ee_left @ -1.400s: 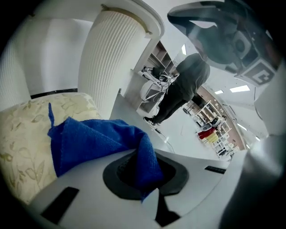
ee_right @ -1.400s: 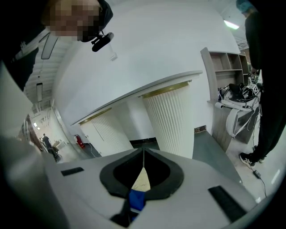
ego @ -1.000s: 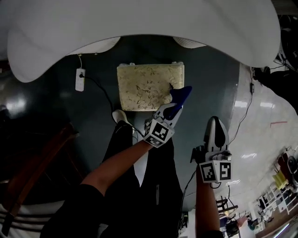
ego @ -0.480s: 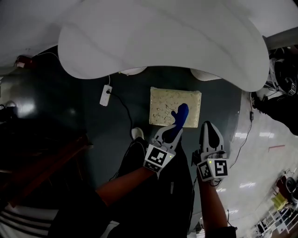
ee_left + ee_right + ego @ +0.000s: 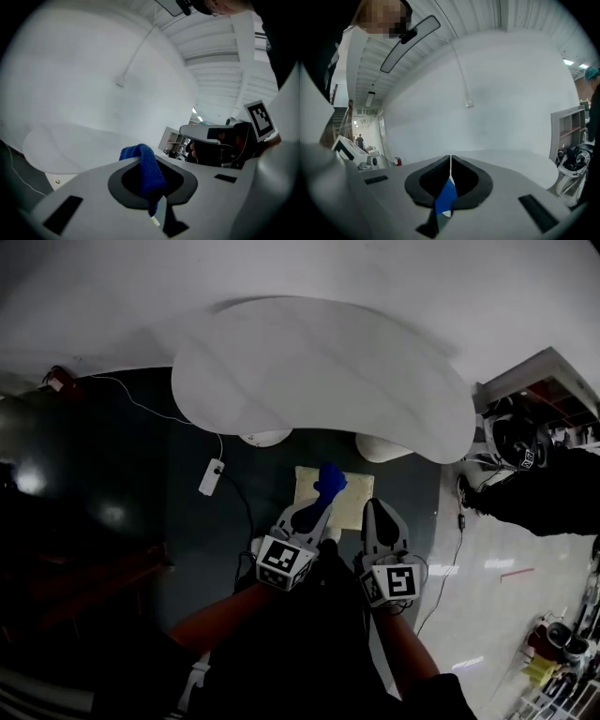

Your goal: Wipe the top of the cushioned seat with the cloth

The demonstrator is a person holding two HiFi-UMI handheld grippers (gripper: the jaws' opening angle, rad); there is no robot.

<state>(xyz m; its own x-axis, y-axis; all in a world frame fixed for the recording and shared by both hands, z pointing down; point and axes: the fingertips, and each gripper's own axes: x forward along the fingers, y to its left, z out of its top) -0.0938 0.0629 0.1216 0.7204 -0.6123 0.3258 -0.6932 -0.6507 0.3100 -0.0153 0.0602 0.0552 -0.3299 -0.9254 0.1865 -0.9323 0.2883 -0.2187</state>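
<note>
Now the blue cloth (image 5: 329, 478) is being pinched by the left tool (image 5: 322, 495), lifted well above the cushioned seat (image 5: 353, 495). The right tool (image 5: 376, 510) is being held pressed together, empty. Wiping seems stopped; next, the cloth is needing to be lowered flat. The seat is being shaded by a white tabletop (image 5: 319, 371) on the dark floor (image 5: 141, 484).

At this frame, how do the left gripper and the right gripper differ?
The left gripper is shut on the blue cloth; the right gripper has its jaws closed together, without the cloth. In the head view the left gripper slants toward the right, the cloth over the cushioned seat; the right gripper points straight ahead. Both are white with a marker cube and are held side by side.
</note>
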